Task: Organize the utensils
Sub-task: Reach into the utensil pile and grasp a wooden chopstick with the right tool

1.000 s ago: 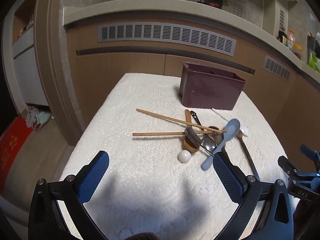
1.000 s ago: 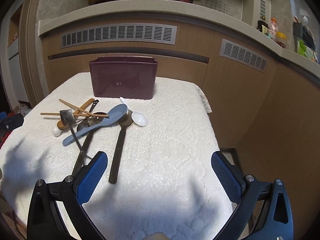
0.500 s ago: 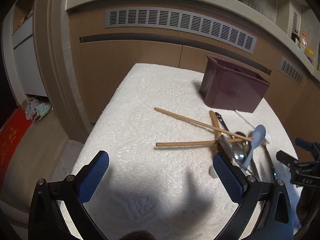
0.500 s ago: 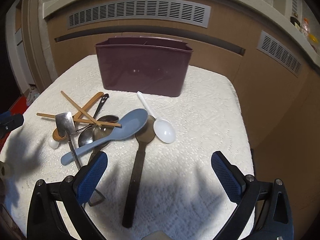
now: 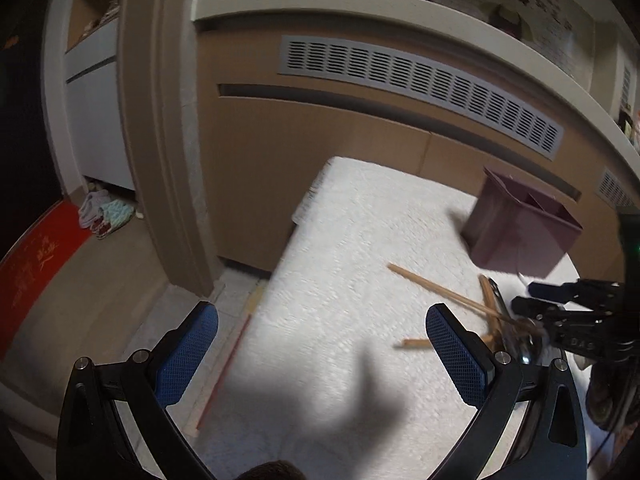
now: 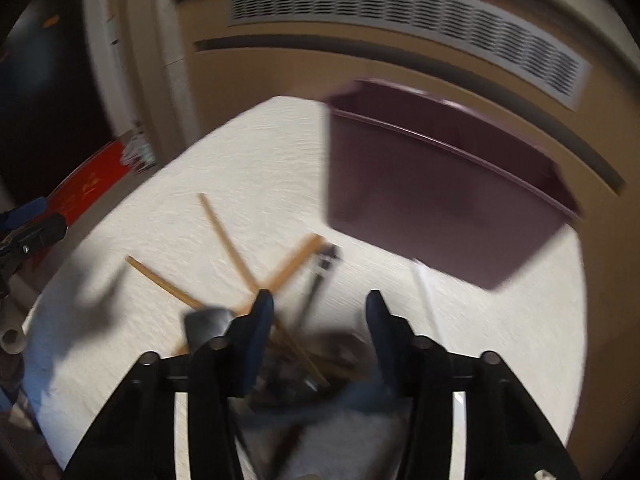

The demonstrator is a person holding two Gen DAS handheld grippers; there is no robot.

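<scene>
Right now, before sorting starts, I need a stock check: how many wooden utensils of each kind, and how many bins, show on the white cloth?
Wooden chopsticks: 2
Wooden spoon: 1
Maroon bin: 1
Total: 4
The rest of the pile is too blurred to count.

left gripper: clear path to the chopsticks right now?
Probably yes. The left gripper is open over bare cloth, and the chopsticks' near ends lie free; only their far ends run into the pile under the right gripper.
</scene>
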